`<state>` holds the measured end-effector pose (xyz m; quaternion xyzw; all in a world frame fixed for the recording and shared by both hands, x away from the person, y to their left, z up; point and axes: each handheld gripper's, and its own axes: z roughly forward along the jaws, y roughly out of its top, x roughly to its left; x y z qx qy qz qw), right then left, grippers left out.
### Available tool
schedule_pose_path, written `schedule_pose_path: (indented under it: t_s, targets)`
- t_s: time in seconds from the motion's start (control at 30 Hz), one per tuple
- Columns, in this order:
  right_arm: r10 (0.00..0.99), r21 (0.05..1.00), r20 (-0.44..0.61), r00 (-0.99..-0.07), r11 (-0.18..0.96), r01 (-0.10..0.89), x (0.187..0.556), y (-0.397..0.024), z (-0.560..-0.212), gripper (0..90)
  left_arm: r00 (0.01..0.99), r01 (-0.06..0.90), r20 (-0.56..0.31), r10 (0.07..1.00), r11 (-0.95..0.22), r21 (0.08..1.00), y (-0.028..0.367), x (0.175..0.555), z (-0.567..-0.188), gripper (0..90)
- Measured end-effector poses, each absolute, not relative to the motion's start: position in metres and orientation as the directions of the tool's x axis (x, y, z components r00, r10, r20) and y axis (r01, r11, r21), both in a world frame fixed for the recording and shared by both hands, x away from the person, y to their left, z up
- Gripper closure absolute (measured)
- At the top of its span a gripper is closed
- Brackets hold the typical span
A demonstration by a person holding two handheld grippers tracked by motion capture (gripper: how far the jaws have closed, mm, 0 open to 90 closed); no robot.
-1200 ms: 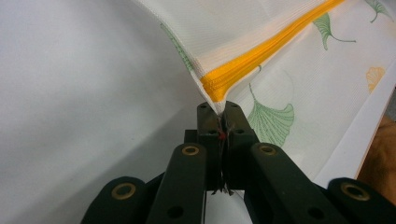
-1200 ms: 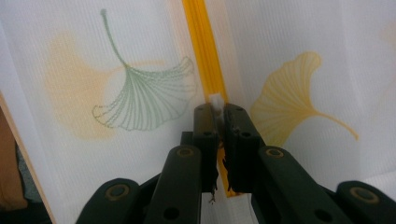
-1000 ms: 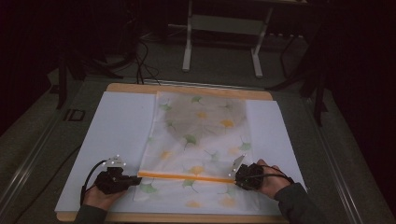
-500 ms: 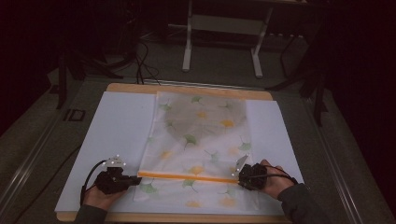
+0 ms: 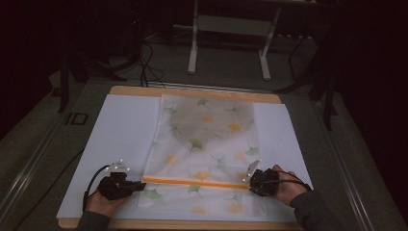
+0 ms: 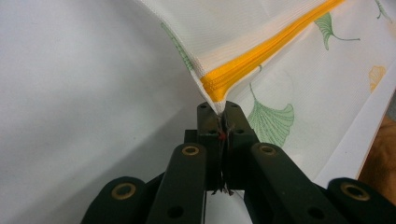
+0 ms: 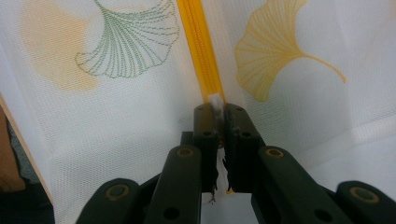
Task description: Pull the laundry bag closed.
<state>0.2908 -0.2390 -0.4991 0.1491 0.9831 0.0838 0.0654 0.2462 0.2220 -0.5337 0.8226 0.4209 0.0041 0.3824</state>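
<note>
Left gripper (image 5: 137, 185) sits at about seven o'clock on the tabletop (image 5: 192, 91), jaws clamped tight on the near end of the yellow zipper (image 5: 197, 182); right gripper (image 5: 252, 184) mirrors it at about five o'clock, pinching the other end. Between them the zipper runs taut in a straight line from nine o'clock to three.

Biggest thing out there is the wooden tabletop, and over most of it lies a white sheet (image 5: 120, 134). Down the middle of that sheet, from twelve o'clock to six, lies the mesh bag (image 5: 207, 139), sheer white with green and yellow ginkgo leaves printed on it. Its far part lies flat toward twelve o'clock and looks darker; its near edge reaches almost to the tabletop's front rim.

Close up from the left gripper view, the zipper's corner rises up off the sheet into the shut jaws, a green leaf (image 6: 273, 119) just to the right. From the right gripper view, the zipper runs straight up to twelve o'clock from the jaws, with a small white tab (image 7: 215, 101) caught at the tips.
</note>
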Motion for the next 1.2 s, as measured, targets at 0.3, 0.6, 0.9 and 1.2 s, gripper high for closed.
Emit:
schedule_pose_path:
  t_s: [0.3, 0.6, 0.9, 1.2]
  targets:
    - [0.303, 0.162, -0.114, -0.946, 0.945, 0.283, 0.292, -0.243, -0.498, 84.2, 0.647, 0.689, -0.315, 0.695, -0.355, 0.632, 0.222, 0.246, -0.534, 88.1]
    - [0.333, 0.172, -0.104, -0.937, 0.934, 0.313, 0.291, -0.258, -0.493, 84.3, 0.653, 0.688, -0.318, 0.687, -0.363, 0.629, 0.221, 0.246, -0.534, 88.0]
    - [0.373, 0.223, -0.070, -0.925, 0.910, 0.350, 0.293, -0.267, -0.495, 76.2, 0.663, 0.674, -0.301, 0.686, -0.372, 0.638, 0.220, 0.242, -0.534, 78.0]
    - [0.537, 0.448, 0.008, -0.843, 0.752, 0.484, 0.293, -0.296, -0.493, 51.9, 0.612, 0.640, -0.267, 0.744, -0.267, 0.721, 0.236, 0.238, -0.527, 60.7]
